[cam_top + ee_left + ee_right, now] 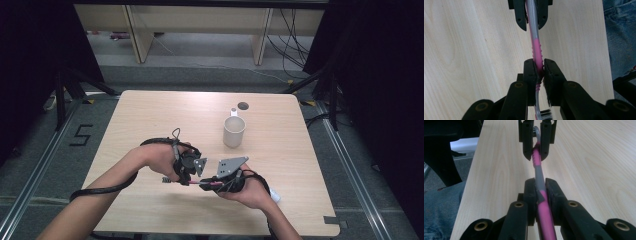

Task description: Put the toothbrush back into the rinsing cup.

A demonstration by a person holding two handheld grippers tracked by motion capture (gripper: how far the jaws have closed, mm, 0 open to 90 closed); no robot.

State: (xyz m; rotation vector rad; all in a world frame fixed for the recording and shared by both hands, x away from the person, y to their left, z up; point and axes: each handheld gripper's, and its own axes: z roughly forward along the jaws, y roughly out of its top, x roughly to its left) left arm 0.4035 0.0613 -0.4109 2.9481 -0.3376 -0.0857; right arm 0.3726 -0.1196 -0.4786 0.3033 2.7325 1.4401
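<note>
Toothbrush (536, 50): one, pink-grey, clamped at both ends by left gripper (539, 72) and right gripper (540, 191). Mug (234, 131): one, on tabletop (150, 115).

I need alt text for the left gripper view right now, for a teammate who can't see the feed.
The left gripper is clamped on a pink and grey toothbrush near its bristle end, while the right gripper grips the handle farther up, facing it. Both hold the toothbrush above a light wooden table; blue denim shows at the right edge.
</note>
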